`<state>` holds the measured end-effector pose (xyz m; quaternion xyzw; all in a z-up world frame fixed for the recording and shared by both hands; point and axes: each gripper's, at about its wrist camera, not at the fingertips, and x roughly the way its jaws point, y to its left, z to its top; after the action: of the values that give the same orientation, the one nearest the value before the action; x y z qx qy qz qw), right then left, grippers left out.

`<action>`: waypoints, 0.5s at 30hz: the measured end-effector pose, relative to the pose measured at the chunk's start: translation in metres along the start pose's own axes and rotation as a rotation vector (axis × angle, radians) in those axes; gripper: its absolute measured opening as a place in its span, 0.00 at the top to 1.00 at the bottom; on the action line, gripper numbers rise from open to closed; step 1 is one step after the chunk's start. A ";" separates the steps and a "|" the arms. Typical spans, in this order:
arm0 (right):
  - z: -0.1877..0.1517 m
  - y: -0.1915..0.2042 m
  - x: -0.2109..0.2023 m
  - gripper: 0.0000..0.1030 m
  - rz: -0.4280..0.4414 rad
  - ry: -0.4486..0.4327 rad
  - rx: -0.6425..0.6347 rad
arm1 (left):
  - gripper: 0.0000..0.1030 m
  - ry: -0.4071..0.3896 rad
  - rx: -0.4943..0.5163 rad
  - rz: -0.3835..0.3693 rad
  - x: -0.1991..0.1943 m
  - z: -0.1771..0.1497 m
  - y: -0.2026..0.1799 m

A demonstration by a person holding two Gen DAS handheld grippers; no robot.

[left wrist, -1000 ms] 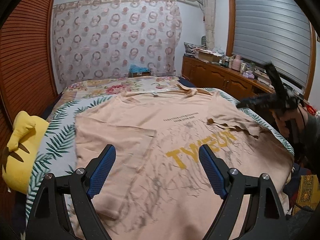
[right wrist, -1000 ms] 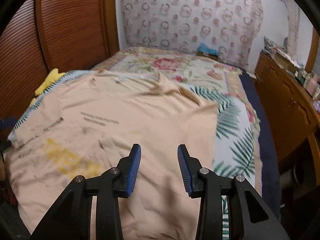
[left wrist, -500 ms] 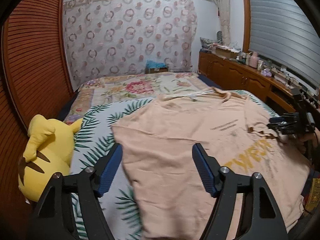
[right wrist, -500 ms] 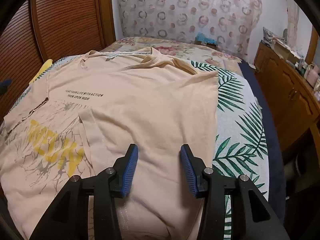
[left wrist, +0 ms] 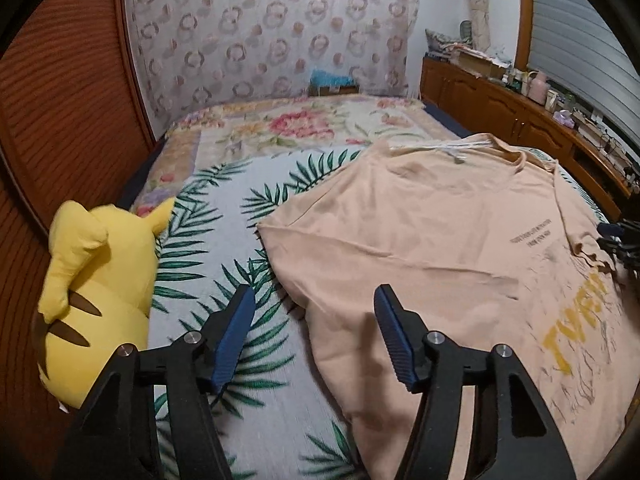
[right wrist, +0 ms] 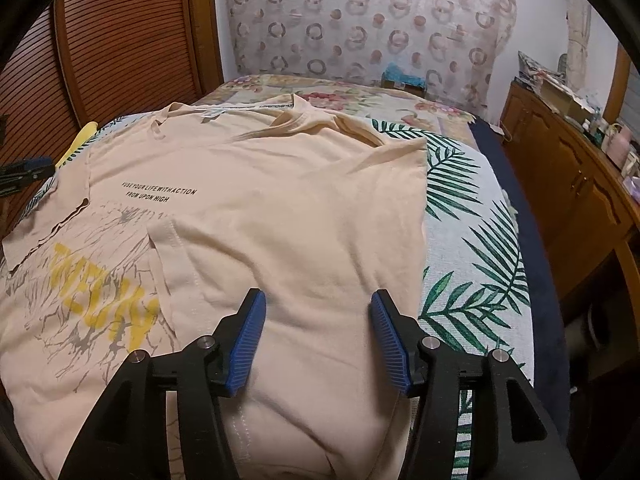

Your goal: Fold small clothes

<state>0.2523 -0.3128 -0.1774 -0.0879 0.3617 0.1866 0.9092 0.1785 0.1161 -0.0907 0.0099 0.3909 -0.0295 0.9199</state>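
Note:
A peach T-shirt (left wrist: 440, 248) with yellow letters and black text lies flat on the bed, both sides folded in over the print; it also shows in the right wrist view (right wrist: 280, 216). My left gripper (left wrist: 314, 336) is open and empty, hovering over the shirt's left folded edge. My right gripper (right wrist: 316, 336) is open and empty above the shirt's right folded panel near the hem. The right gripper's tip shows at the far right of the left wrist view (left wrist: 620, 240).
The bed has a palm-leaf cover (left wrist: 224, 240) and a floral blanket (left wrist: 304, 124) beyond. A yellow plush toy (left wrist: 92, 292) lies at the bed's left edge by the slatted wooden wall (left wrist: 52, 120). A wooden cabinet (right wrist: 568, 176) stands to the right.
Both grippers stayed open. The left gripper swung left from over the shirt's middle to its left edge, bringing the plush toy into view. The right panel now lies folded over the print.

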 end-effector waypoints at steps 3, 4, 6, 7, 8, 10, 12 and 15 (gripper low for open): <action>0.000 -0.001 0.000 0.44 0.000 0.000 -0.001 | 0.39 0.026 -0.031 -0.010 0.012 0.007 0.005; 0.000 -0.001 0.000 0.44 0.001 0.000 0.000 | 0.39 0.035 -0.046 -0.016 0.016 0.009 0.007; 0.000 -0.001 0.000 0.44 0.000 0.000 0.002 | 0.39 0.044 -0.057 -0.024 0.021 0.012 0.009; 0.000 -0.001 0.000 0.44 -0.001 0.000 0.001 | 0.39 0.048 -0.061 -0.027 0.023 0.014 0.009; 0.000 -0.001 0.000 0.44 -0.001 0.001 0.001 | 0.41 0.050 -0.062 -0.027 0.024 0.015 0.009; 0.002 -0.003 0.001 0.44 0.005 0.004 0.004 | 0.46 0.060 -0.062 -0.033 0.028 0.016 0.009; 0.004 -0.005 0.002 0.44 0.001 0.008 0.010 | 0.47 0.065 -0.067 -0.033 0.031 0.018 0.010; 0.010 -0.016 0.002 0.44 -0.033 -0.004 0.039 | 0.47 0.076 -0.075 -0.035 0.037 0.019 0.012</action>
<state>0.2662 -0.3239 -0.1708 -0.0758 0.3619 0.1645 0.9145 0.2183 0.1259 -0.1039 -0.0303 0.4266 -0.0306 0.9034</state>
